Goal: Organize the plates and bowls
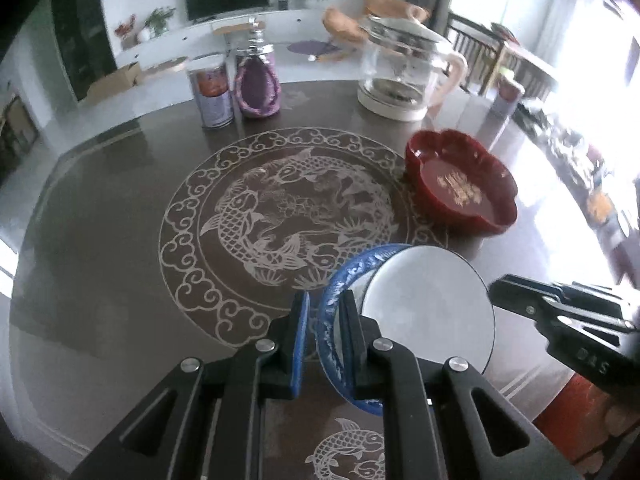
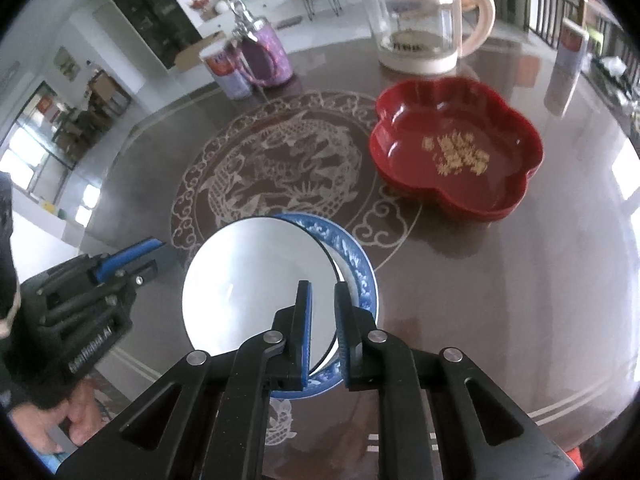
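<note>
In the left wrist view, your left gripper (image 1: 325,320) pinches the near rim of the blue-patterned plate (image 1: 332,304), with the white plate (image 1: 432,308) stacked in it above the brown table (image 1: 120,216); the red bowl (image 1: 460,184) sits beyond. In the right wrist view, your right gripper (image 2: 323,308) stands slightly parted astride both rims, pads not visibly pressing.

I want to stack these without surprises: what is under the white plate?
The white plate lies on a blue patterned plate. Only its rim shows; the middle is covered, so anything there is hidden.
</note>
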### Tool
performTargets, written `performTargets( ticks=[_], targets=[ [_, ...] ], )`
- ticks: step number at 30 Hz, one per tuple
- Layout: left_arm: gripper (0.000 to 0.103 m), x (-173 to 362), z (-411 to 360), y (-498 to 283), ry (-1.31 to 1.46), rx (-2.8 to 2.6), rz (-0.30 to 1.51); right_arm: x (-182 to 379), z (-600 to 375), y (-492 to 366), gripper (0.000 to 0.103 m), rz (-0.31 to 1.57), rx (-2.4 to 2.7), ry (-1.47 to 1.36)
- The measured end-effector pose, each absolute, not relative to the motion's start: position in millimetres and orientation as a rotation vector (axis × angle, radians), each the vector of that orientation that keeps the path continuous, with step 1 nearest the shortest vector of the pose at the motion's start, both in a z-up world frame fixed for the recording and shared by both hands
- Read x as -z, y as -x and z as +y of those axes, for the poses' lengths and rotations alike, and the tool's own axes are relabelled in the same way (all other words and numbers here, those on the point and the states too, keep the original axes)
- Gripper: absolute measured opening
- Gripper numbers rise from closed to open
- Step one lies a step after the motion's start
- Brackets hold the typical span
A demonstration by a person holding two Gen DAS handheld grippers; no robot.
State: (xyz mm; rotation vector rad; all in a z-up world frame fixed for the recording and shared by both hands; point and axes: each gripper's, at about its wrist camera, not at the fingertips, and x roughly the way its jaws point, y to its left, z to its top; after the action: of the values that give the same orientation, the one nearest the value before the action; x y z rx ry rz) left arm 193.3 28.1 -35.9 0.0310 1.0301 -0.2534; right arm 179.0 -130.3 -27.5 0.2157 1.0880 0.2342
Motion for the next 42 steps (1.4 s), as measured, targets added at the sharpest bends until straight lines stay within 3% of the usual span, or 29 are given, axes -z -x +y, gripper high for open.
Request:
performTargets(
  ticks=[2,4,7,8,9,11,19,21,42],
  targets=[
    [0.014,31.8,36.6,-187.5,-0.002,0.237,0.987,19.9,-132.4,-171.1,0.032,1.042,-0.228,-0.205],
    [0.015,26.1,43.7,-176.3,0.021,0.233,0.922,10.8,-133.5,-159.0,0.057,0.971,-0.205,-0.175],
    [0.028,24.1,52.1,-152.4,0.049,0.189,0.822,-1.2,-134.0,-134.4,0.064,0.846,-0.154,-0.109],
    [0.054,25.1,53.2,-146.5,0.05,0.171,0.808,-2.4,-133.6,-124.2,0.067,0.807,-0.127,-0.087],
    [0.087,26.7,53.2,-136.8,0.048,0.144,0.78,-2.1,-133.3,-118.0,0.07,0.786,-0.11,-0.078],
    [0.099,26.5,50.6,-119.0,0.023,0.091,0.705,2.7,-133.5,-102.0,0.07,0.747,-0.081,-0.078],
    [0.101,38.2,32.3,-85.8,-0.092,0.043,0.691,34.9,-134.5,-47.2,0.07,0.652,0.062,-0.056],
    [0.101,42.7,32.2,-84.7,-0.081,0.032,0.708,40.3,-134.2,-42.5,0.076,0.658,0.069,-0.045],
    [0.101,70.5,33.9,-82.3,-0.084,-0.004,0.792,47.3,-151.0,-17.0,0.077,0.555,0.156,-0.039]
  ],
)
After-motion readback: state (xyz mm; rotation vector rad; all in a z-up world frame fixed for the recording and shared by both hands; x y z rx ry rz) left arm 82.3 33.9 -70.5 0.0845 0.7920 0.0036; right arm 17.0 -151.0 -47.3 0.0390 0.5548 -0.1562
